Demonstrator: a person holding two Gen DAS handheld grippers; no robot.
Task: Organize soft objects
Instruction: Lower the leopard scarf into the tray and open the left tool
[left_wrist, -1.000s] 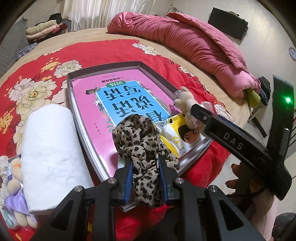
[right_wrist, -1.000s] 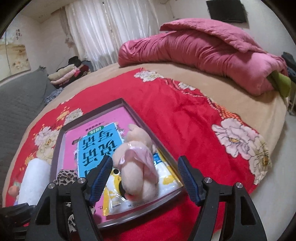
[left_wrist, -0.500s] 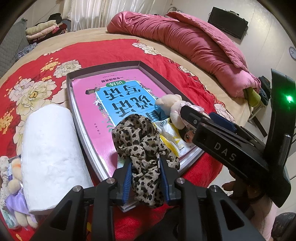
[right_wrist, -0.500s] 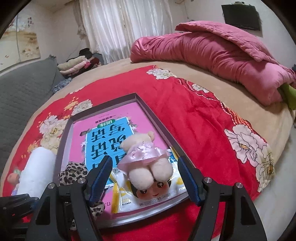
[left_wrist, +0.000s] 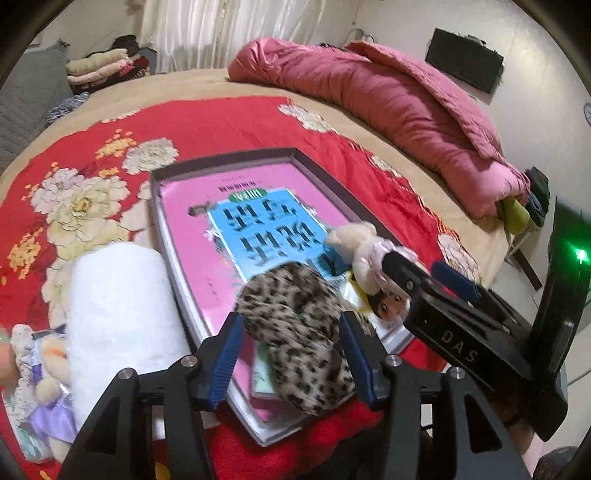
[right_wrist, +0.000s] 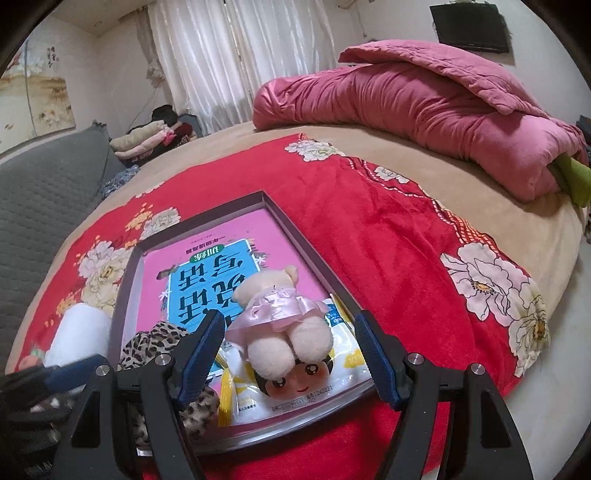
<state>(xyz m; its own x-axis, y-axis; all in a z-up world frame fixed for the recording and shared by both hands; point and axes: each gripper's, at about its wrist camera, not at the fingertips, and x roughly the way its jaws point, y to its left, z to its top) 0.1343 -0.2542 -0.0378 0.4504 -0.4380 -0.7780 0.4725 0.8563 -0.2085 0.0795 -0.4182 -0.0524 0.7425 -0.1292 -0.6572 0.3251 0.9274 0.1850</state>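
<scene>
A: Leopard-print fabric, a scrunchie-like bundle (left_wrist: 299, 332), sits between the left tongs (left_wrist: 291, 354), whose jaws are opening. A second ago the blue pads pinched it tight; now there is a gap on both sides, and it rests on the near corner of the tray (left_wrist: 229, 157).

B: So it's released. And the right tongs (right_wrist: 291, 354)?

A: Wide, as before, holding nothing. The small bear in the pink dress (right_wrist: 280, 325) lies between them, untouched, on a cartoon-face packet (right_wrist: 295, 384) in the same tray.

B: Meaning for the sorting?

A: My reading: two soft items delivered. Still outside, on the red floral bedspread (left_wrist: 229, 122): a white fleecy roll (left_wrist: 118, 317) just beside the tray, and a purple-dressed doll (left_wrist: 48, 398) at the roll's far side.
</scene>
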